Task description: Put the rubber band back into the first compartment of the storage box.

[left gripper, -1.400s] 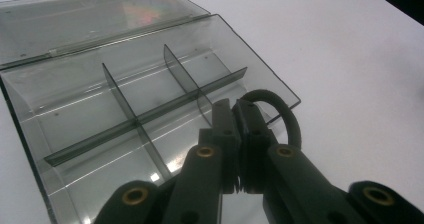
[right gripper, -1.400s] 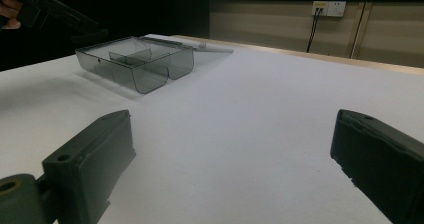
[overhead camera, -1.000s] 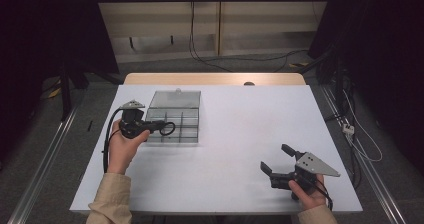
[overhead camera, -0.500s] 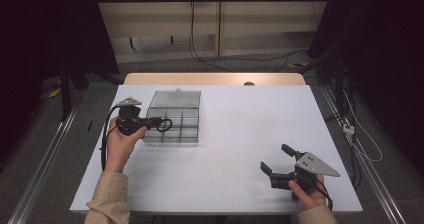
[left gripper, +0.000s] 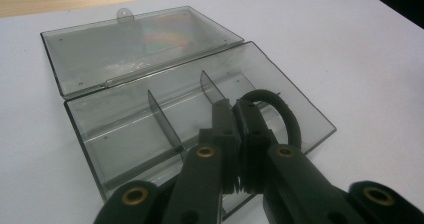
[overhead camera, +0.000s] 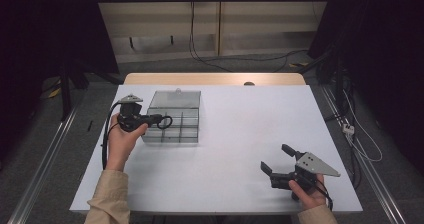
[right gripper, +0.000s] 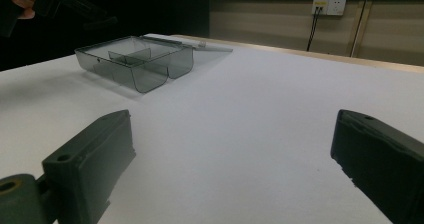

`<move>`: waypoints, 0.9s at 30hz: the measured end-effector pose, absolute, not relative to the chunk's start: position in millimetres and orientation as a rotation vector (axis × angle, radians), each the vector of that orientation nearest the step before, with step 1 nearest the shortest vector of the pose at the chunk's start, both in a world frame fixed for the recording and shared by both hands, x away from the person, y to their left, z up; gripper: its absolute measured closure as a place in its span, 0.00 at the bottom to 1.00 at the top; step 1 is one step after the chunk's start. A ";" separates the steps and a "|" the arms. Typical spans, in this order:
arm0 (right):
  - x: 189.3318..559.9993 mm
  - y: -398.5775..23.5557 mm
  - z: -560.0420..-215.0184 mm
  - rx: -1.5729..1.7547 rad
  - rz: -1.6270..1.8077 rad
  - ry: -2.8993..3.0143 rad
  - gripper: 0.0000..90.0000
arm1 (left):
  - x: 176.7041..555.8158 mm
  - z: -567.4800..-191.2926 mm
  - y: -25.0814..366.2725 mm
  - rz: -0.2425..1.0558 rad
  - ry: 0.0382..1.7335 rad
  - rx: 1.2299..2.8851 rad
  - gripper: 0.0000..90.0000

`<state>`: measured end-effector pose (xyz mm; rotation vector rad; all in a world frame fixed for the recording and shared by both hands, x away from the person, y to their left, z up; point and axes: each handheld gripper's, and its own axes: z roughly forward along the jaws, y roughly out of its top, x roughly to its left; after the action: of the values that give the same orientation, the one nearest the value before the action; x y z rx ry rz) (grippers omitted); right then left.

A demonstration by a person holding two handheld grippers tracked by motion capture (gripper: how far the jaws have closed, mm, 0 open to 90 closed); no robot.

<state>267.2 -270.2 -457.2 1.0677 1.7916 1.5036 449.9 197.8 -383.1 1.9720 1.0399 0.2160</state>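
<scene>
In the high view the left gripper [overhead camera: 159,120] hangs over the left side of a clear divided box [overhead camera: 172,125] on the white table [overhead camera: 235,134], its jaws pinched on a black ring [overhead camera: 165,122] that points to the right, while the right gripper [overhead camera: 277,159] sits near the table's front right with jaws spread wide and holding nothing. In the left gripper view the ring [left gripper: 280,114] stands on edge above the box's [left gripper: 125,134] compartments, which look empty, and the lid [left gripper: 130,44] lies flat behind. In the right gripper view the box [right gripper: 135,61] stands well beyond the open jaws, its long side running away to the right.
</scene>
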 end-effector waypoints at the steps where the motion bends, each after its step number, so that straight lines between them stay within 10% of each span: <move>1: 267.3 -270.2 -457.3 1.068 1.504 1.792 0.03 | 450.5 -383.5 198.0 0.221 1.043 1.970 0.98; 27: 268.3 -270.8 -458.2 1.072 1.501 1.790 0.03 | 462.7 -384.7 201.9 0.250 1.049 1.952 0.98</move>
<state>268.3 -270.8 -458.2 1.0722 1.7896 1.5007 462.7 201.9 -384.7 1.9521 1.0488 0.2504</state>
